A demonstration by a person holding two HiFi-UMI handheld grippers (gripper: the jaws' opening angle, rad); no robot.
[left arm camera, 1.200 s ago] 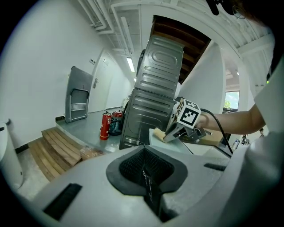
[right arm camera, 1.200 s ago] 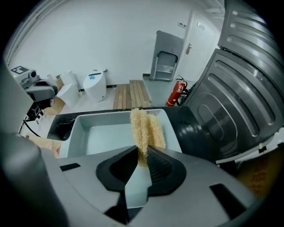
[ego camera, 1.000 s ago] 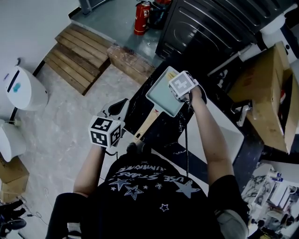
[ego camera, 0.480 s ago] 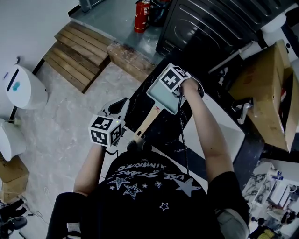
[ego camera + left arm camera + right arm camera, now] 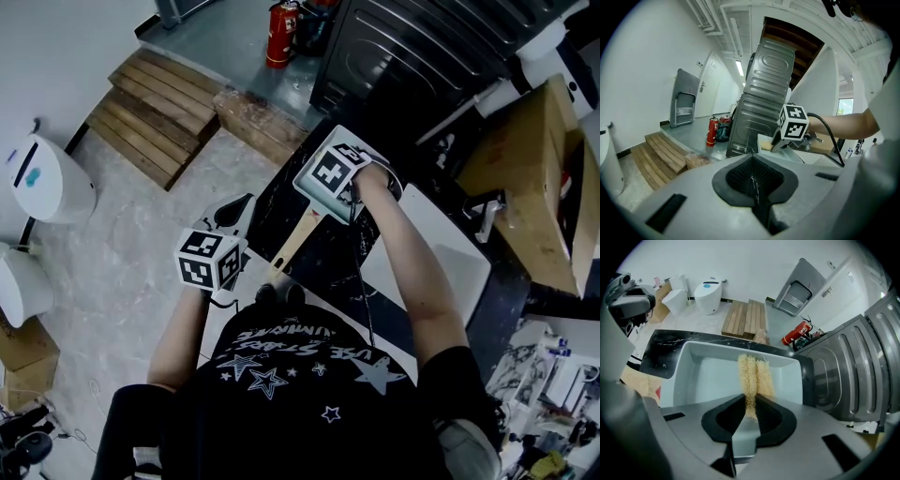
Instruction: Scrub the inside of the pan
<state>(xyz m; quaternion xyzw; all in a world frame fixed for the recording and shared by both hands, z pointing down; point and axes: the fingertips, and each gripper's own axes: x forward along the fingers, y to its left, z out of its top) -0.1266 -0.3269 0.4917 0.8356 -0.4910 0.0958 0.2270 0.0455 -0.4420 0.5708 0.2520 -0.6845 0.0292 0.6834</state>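
My left tool [image 5: 754, 185] hangs beside the surface [image 5: 663, 355], jaws closed on nothing, out of the way. My right tool [image 5: 750, 404] is clamped tight on a yellow scourer [image 5: 754, 373], tipped down so its end seems to meet the pan [image 5: 703, 380] floor. The pan sits on the dark surface, handle [image 5: 295, 242] toward me.

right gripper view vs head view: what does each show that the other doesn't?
Right gripper view only: the scrubber clamped in the right gripper's jaws, over the pan's inside. Head view only: the marker cube on that gripper and the person's right arm. Both: the pan, the fire extinguisher and the wooden steps.
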